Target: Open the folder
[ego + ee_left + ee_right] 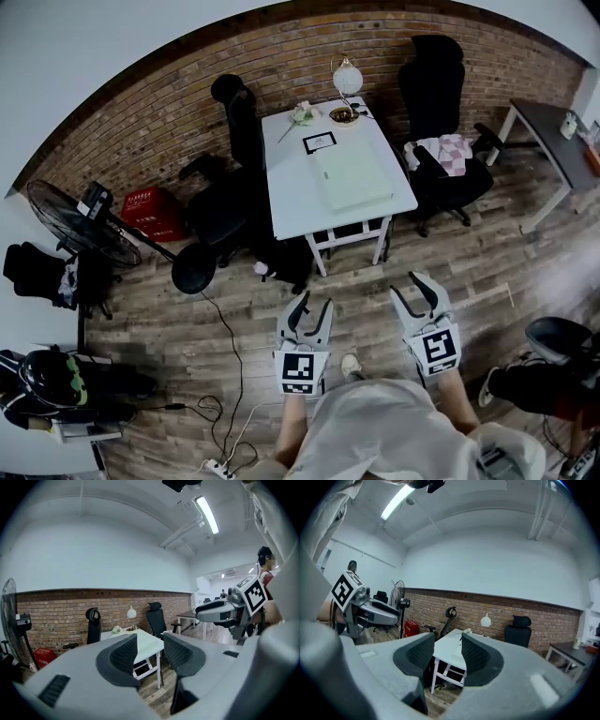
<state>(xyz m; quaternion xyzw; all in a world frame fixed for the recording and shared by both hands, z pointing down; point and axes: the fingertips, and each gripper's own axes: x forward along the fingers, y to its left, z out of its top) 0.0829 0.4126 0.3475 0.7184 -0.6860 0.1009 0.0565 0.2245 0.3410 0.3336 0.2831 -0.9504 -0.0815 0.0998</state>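
L tool [316, 300] released, R tool [412, 289] released, folder [352, 175] shut on table [286, 192], well apart

**What Stood Around Me**

A white table [291, 202] stood ahead of my left claw [315, 300] and right claw [405, 283], well apart from both. At its far end were a globe lamp [347, 75], a small posy [302, 113] and a framed card [319, 142]. A black chair [234, 141] flanked it on the left-claw side. Another chair [433, 84], on the right-claw side, carried a checked cloth [448, 150]. Far out to my left claw's side stood a red crate [150, 212] and a floor fan [80, 225]. A black cable [228, 347] trailed over the wooden floor [469, 272] near my left claw.
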